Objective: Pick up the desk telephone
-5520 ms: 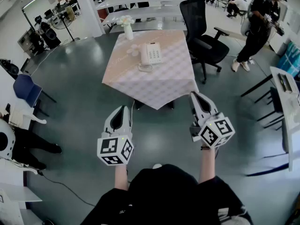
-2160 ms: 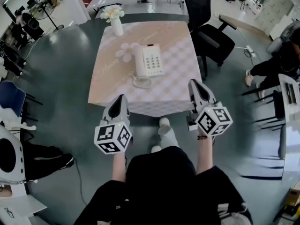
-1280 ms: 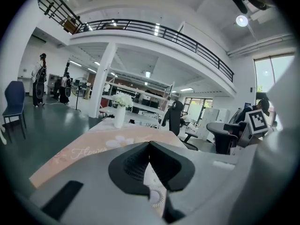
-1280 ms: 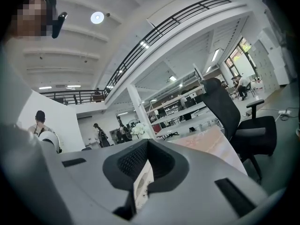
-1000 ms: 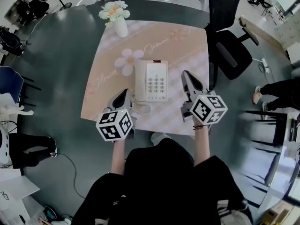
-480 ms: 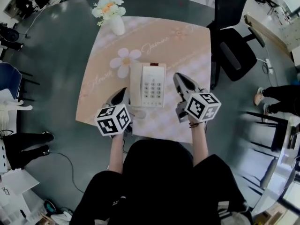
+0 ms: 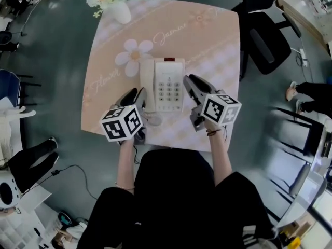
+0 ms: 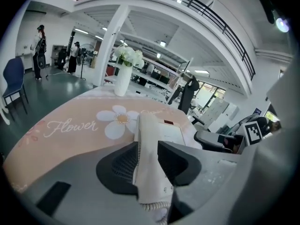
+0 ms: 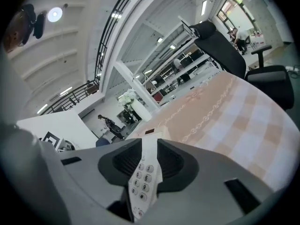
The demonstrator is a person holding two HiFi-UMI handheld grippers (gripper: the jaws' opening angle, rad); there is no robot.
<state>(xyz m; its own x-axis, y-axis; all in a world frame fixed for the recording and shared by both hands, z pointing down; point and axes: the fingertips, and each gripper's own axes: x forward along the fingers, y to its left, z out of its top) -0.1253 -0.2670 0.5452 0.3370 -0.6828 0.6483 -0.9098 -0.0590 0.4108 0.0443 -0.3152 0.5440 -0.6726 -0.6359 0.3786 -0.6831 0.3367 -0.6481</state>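
**2 grippers at the phone – mind the loose handset**

the desk telephone (image 7: 165, 84) sits in the middle of the table (image 7: 218, 45), on the pink cloth. the left gripper (image 7: 139, 93) is at its left side and the right gripper (image 7: 188, 82) is at its right side.

both grippers have just been opening their jaws. each is a little way open now and holds nothing. in the left gripper view the handset (image 8: 149, 158) shows in the gap between the jaws. in the right gripper view the edge with the number keys shows in the gap.

what could go wrong, i think:
- the handset only rests on the phone. if the left gripper grabs just that, the handset may come up alone and the phone stays on the table.
- if 1 side goes up faster, the phone tips and the handset slides off.
- the plastic looks smooth, so a weak squeeze may slip.
- the curly cord (image 7: 151, 119) lies by the left gripper – it could snag.

the count: 1 telephone, 1 handset, 1 curly cord, 2 grippers, 1 table, 1 vase of flowers (image 7: 111, 4) at the far corner, 1 black chair (image 7: 267, 38) beside the table.
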